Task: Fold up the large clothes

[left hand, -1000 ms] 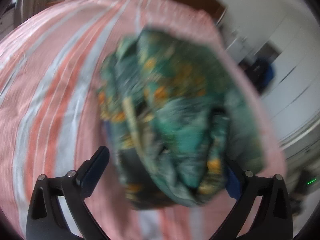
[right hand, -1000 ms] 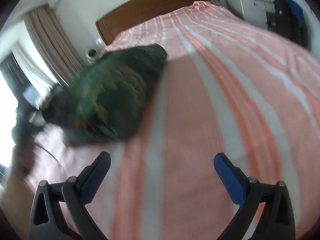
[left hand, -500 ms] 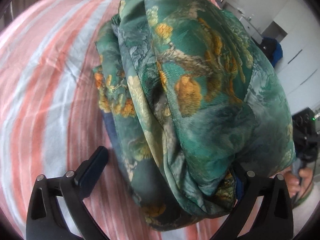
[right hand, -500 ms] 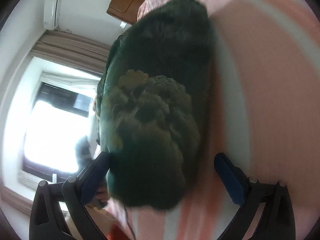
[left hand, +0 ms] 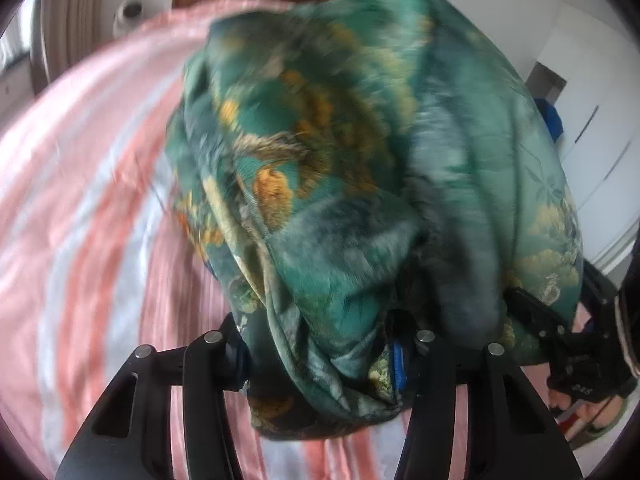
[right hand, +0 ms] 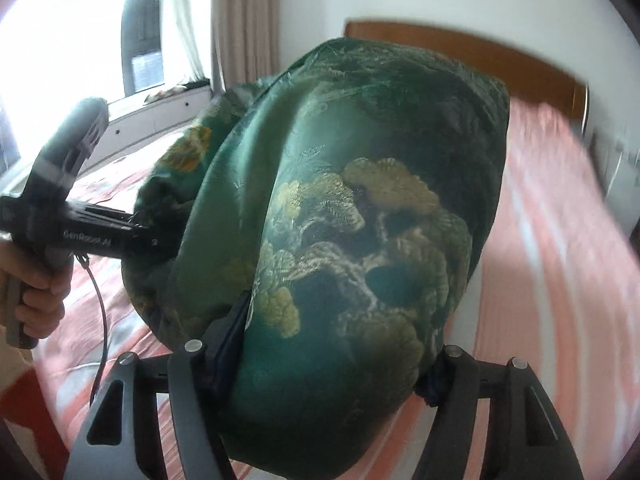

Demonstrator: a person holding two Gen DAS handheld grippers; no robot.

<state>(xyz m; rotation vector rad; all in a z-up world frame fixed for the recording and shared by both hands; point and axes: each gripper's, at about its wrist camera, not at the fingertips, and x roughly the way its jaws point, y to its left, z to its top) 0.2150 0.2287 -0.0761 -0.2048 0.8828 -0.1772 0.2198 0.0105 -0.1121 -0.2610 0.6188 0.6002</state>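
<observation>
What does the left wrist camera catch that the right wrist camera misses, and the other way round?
Only the left view shows white cupboards and the right tongs gripping the cloth's far edge. Only the right view shows a bright window, curtains and the left tongs reaching into the cloth from the side. Both show the green cloth bunched up over a striped bed with a wooden headboard.

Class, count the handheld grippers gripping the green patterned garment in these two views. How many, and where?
2. The left gripper clamps the green garment at its lower folds; the right gripper closes around the bundle's other side. None looks hidden.
</observation>
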